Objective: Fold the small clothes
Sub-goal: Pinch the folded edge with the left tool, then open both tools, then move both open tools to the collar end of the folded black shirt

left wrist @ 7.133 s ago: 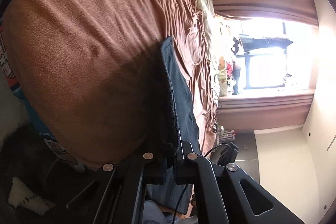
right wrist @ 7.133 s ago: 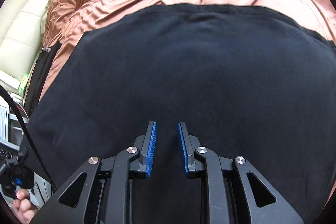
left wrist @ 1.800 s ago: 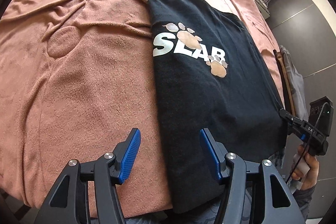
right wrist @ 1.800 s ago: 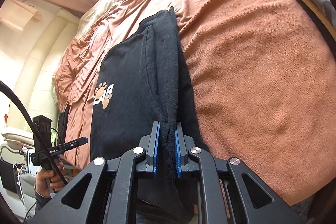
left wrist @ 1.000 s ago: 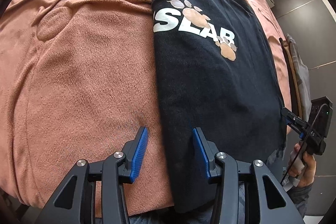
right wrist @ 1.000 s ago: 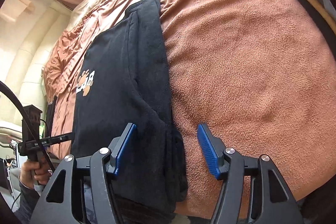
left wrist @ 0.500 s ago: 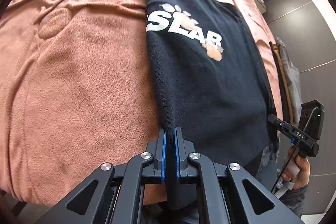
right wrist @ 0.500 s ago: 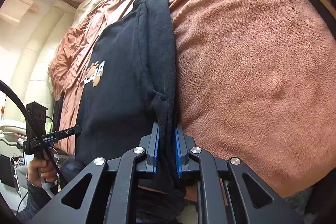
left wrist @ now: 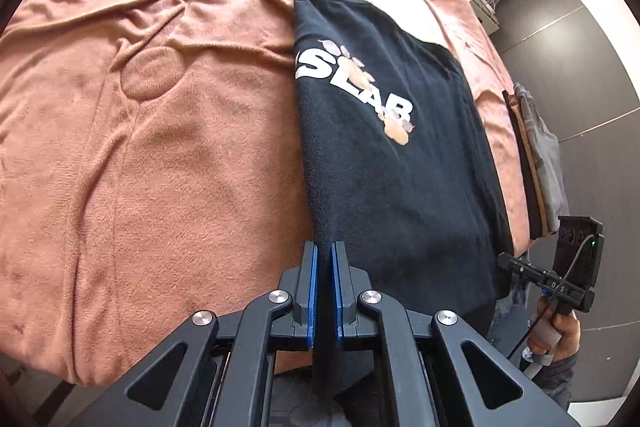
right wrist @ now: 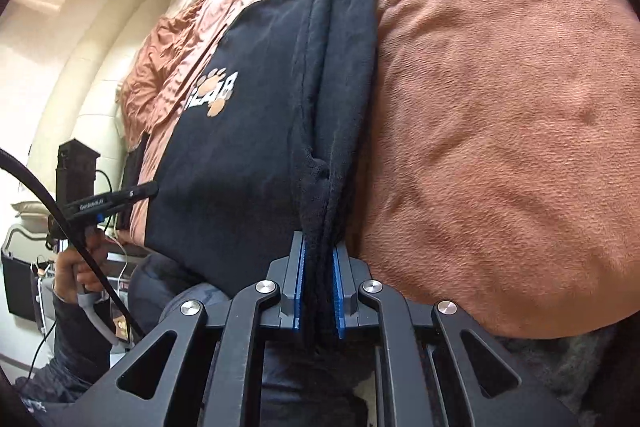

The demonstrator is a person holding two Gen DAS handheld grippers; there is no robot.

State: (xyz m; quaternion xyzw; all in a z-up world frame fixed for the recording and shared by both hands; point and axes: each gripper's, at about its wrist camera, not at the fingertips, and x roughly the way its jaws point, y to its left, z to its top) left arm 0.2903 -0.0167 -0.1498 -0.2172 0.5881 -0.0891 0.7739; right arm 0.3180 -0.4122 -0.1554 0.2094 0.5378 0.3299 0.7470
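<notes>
Rust blanket (left wrist: 168, 163) under you; both the left gripper (left wrist: 324, 291) and right gripper (right wrist: 318, 287) pinch the black T-shirt (left wrist: 384, 163) hem corners. Lift evenly, keep the hem taut.

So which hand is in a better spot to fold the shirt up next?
Neither, probably. The left gripper and the right gripper each pinch a near corner of the shirt, so they should likely lift it together.

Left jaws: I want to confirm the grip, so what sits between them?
The black shirt's near edge is pinched in the left gripper, shown in the left wrist view.
</notes>
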